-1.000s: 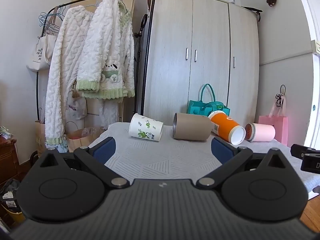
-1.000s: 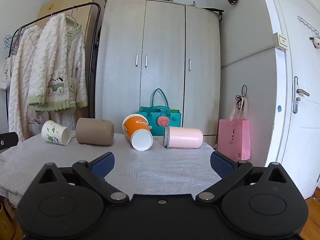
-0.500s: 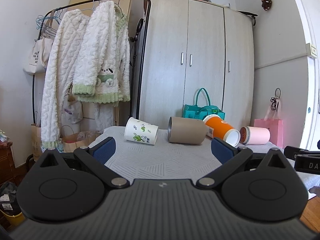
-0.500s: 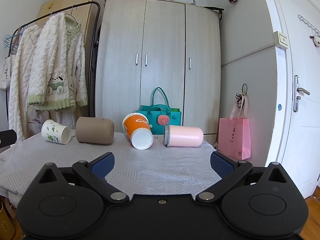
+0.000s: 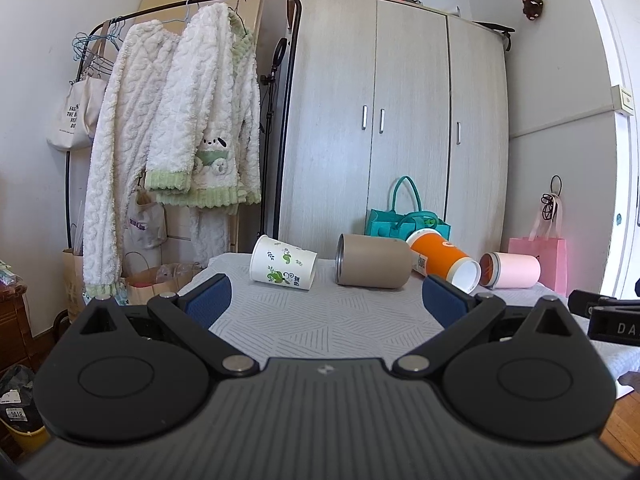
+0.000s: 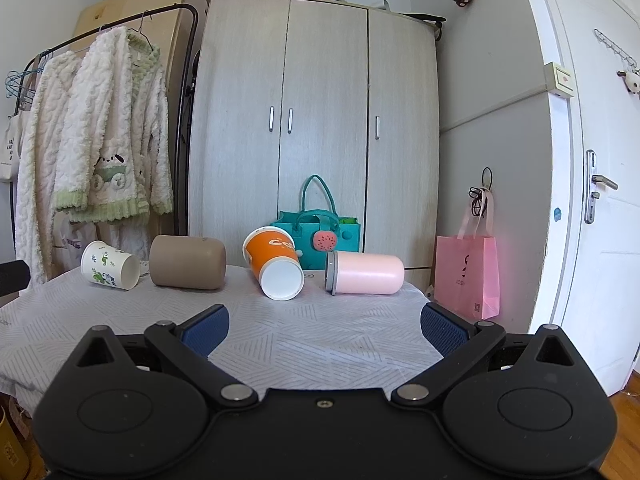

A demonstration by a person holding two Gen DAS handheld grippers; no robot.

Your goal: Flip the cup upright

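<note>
Cups (image 6: 280,266) lie on sides w/ orange, pink, tan, white; both tools (image 5: 326,300) (image 6: 325,326) wide open, empty.

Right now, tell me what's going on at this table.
A person holds a two-finger gripper in each hand, and the job is to stand the tipped cups upright. Four cups lie on their sides on the table: a white leaf-print cup, a tan cup, an orange cup and a pink cup. The left gripper and right gripper are both open, short of the row, touching nothing. No cup has been righted yet.
</note>
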